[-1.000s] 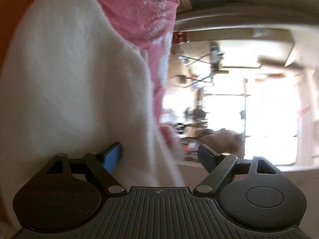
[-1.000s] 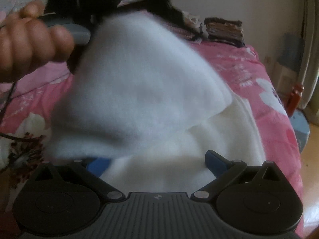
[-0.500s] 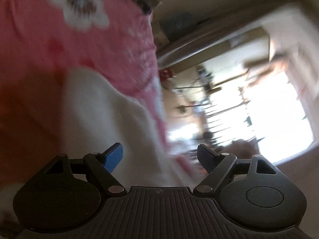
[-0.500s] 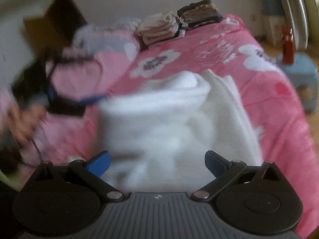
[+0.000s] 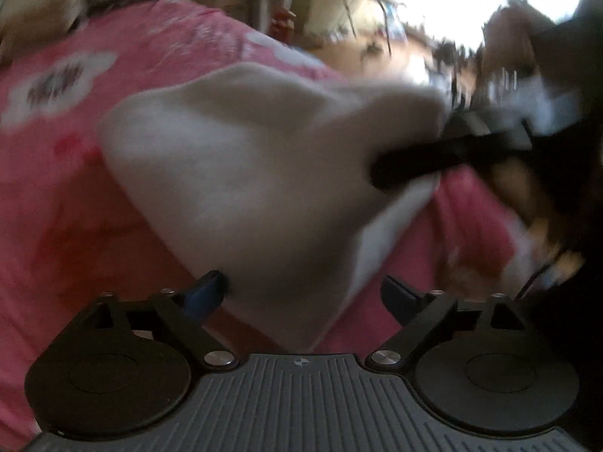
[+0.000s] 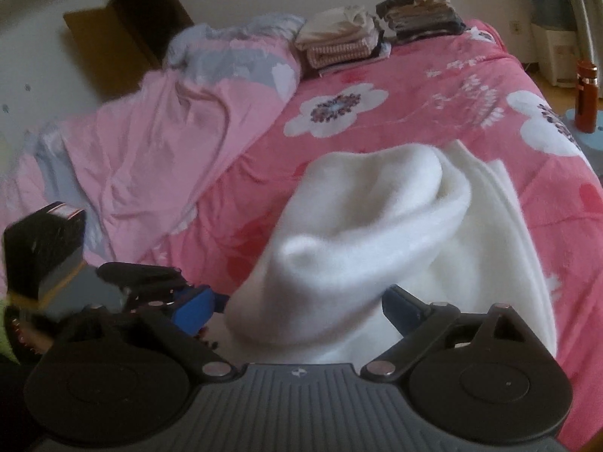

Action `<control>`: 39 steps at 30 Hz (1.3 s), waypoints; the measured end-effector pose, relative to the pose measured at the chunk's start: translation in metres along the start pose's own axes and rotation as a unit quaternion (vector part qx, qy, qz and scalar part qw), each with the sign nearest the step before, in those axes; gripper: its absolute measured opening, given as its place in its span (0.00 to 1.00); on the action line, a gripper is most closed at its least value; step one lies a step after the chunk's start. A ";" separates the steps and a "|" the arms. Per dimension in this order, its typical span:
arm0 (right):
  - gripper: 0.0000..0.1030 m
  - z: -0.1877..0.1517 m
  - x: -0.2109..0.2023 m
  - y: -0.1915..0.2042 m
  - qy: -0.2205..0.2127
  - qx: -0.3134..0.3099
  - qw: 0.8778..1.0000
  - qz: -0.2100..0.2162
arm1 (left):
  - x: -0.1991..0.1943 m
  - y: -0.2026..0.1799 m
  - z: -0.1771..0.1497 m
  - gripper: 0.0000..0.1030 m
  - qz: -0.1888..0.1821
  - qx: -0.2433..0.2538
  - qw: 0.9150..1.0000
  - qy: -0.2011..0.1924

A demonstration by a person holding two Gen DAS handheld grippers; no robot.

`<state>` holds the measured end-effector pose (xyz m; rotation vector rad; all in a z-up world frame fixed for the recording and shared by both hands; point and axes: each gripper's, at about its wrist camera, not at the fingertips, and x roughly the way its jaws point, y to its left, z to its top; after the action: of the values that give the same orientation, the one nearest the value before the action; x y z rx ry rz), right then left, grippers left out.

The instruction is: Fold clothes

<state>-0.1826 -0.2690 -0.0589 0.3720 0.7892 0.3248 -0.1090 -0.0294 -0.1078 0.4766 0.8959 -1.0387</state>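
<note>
The white fleece garment [image 6: 377, 241] lies partly folded on the bed [image 6: 414, 120], on its pink floral bedspread, toward the bed's right edge – the top layer bulges up in a rounded fold over flatter layers beneath.

Right gripper [image 6: 301, 305]: fingers apart, the near hem of the garment between them; the jaws have just been closing slightly, and no pad is seen pressing on the fabric. Whether the right finger touches the cloth cannot be told.

Left gripper [image 5: 301, 293]: fingers apart, the jaws have just been opening further. A corner of the garment hangs between them, its edge just beside the left blue pad [image 5: 205, 292]; the view is blurred, so contact cannot be told.

At the bed's far edge stand two stacks of folded clothes [image 6: 380, 37]. A crumpled pink quilt [image 6: 169, 143] covers the bed's left side. A red bottle [image 6: 586, 94] stands beside the bed's right edge.
</note>
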 end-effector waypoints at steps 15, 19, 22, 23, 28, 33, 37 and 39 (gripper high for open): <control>0.90 0.011 0.017 -0.027 0.029 0.081 0.996 0.001 | -0.031 0.128 -0.015 0.88 0.125 0.078 0.986 0.076; 0.90 0.011 0.017 -0.028 0.024 0.084 0.996 0.005 | -0.041 0.119 -0.047 0.88 0.119 0.089 0.983 0.105; 0.90 0.012 0.017 -0.029 0.021 0.088 0.996 0.008 | -0.046 0.103 -0.057 0.89 0.073 0.033 0.991 0.107; 0.90 0.012 0.018 -0.029 0.019 0.090 0.996 0.009 | -0.045 0.102 -0.058 0.89 0.053 -0.014 0.993 0.107; 0.90 0.010 0.013 -0.035 0.005 0.103 0.995 0.009 | -0.040 0.112 -0.043 0.89 -0.048 -0.239 0.969 0.043; 0.90 0.010 0.007 -0.040 -0.012 0.122 0.992 0.008 | -0.037 0.082 -0.015 0.89 -0.103 -0.214 0.971 -0.005; 0.90 0.011 0.007 -0.031 -0.007 0.084 0.996 0.006 | -0.018 0.041 -0.007 0.89 -0.070 -0.136 0.988 -0.003; 0.90 0.012 0.009 -0.025 -0.003 0.063 0.998 0.004 | -0.007 0.021 -0.006 0.89 -0.039 -0.100 0.994 -0.002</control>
<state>-0.1644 -0.2899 -0.0683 0.4935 0.8042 0.2822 -0.0943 -0.0121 -0.1070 0.2725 1.0097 -1.0088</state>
